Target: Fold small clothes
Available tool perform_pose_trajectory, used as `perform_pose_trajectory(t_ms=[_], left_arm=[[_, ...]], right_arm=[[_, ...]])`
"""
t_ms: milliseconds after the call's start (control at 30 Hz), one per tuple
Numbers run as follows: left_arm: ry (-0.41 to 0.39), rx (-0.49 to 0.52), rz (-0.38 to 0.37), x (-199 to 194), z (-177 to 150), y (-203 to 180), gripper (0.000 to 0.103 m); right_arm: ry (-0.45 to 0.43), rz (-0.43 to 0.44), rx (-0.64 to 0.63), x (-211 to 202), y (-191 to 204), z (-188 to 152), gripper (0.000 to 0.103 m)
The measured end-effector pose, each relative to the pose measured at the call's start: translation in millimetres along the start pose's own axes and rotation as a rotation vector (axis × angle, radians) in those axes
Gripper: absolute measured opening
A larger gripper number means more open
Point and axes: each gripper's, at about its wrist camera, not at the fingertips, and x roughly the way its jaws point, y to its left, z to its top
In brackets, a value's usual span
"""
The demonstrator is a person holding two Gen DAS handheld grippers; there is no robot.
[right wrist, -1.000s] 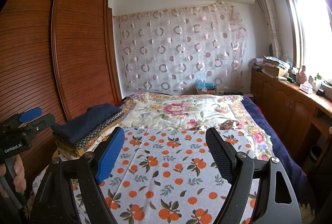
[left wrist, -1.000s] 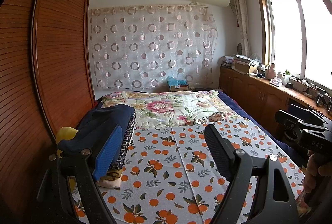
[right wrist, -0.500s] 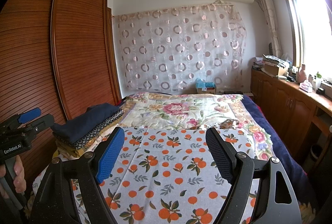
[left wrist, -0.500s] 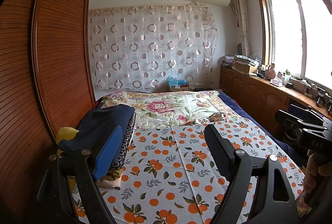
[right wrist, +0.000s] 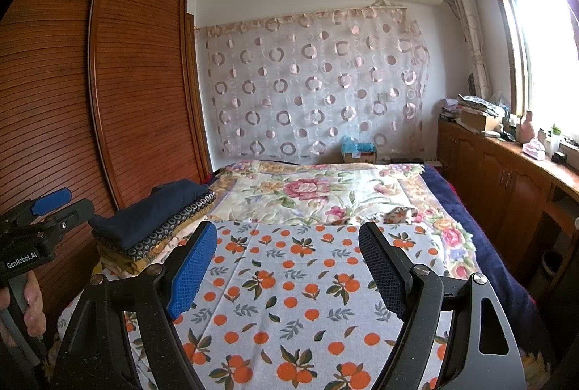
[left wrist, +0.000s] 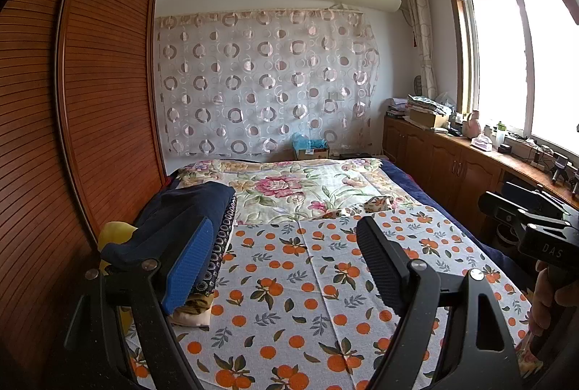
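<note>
A stack of folded clothes with a dark navy piece on top lies at the bed's left edge by the wardrobe. A small crumpled patterned garment rests on the floral quilt, to the right, past the orange-print cloth. My left gripper hovers open over the orange-print cloth with nothing between its fingers; its blue pad overlaps the stack in the picture. My right gripper is open too, empty, above the same cloth. Each view catches the other gripper held in a hand at its edge.
A tall wooden wardrobe lines the left side. Low wooden cabinets cluttered with boxes and bottles run under the window on the right. A cardboard box sits beyond the bed's far end, before a circle-patterned curtain.
</note>
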Motion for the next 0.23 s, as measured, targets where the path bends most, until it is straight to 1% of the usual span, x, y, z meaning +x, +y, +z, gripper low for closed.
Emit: perform_pose_trajectory(t_ms=[233], left_arm=[[-0.001, -0.001, 0.001, 0.2, -1.1, -0.5, 0.082]], right_arm=[[0.000, 0.001, 0.000, 0.1, -0.9, 0.9, 0.082]])
